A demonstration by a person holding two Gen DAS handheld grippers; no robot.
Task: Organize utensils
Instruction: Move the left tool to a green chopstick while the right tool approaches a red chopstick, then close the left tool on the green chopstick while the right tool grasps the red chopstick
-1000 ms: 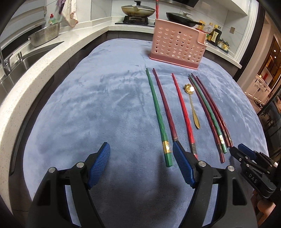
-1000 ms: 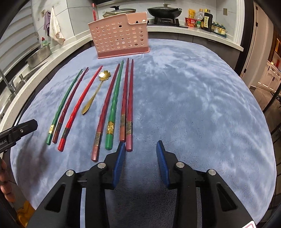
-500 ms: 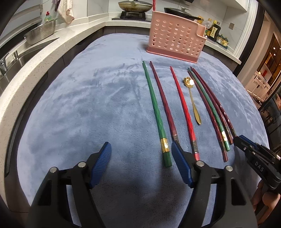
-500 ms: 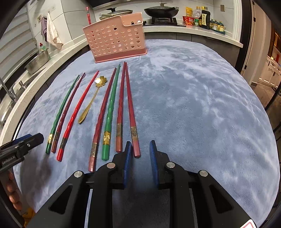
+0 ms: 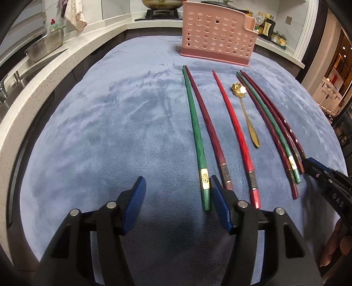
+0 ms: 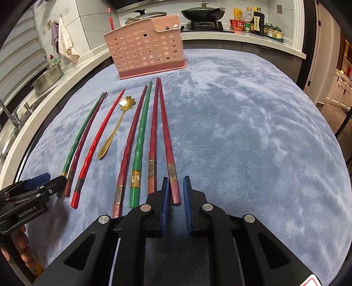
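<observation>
Several red, maroon and green chopsticks and a gold flower spoon (image 6: 116, 129) lie in a row on the blue cloth (image 6: 242, 132). A pink perforated utensil holder (image 6: 147, 55) stands behind them, also in the left wrist view (image 5: 216, 36). My right gripper (image 6: 176, 187) is narrowly open, its fingers on either side of the thick end of the rightmost maroon chopstick (image 6: 168, 149), with gaps to both pads. My left gripper (image 5: 177, 191) is open and empty, its right finger (image 5: 220, 202) beside the end of a green chopstick (image 5: 198, 143).
A white counter with a sink and a steel colander (image 5: 47, 45) runs along the left. A stove with pans (image 6: 203, 13) and sauce bottles (image 6: 253, 22) sits behind the holder. A red chopstick (image 6: 110, 21) stands in the holder.
My right gripper moved forward and narrowed around the end of the rightmost chopstick. My left gripper moved forward and lower, and its jaws narrowed somewhat.
</observation>
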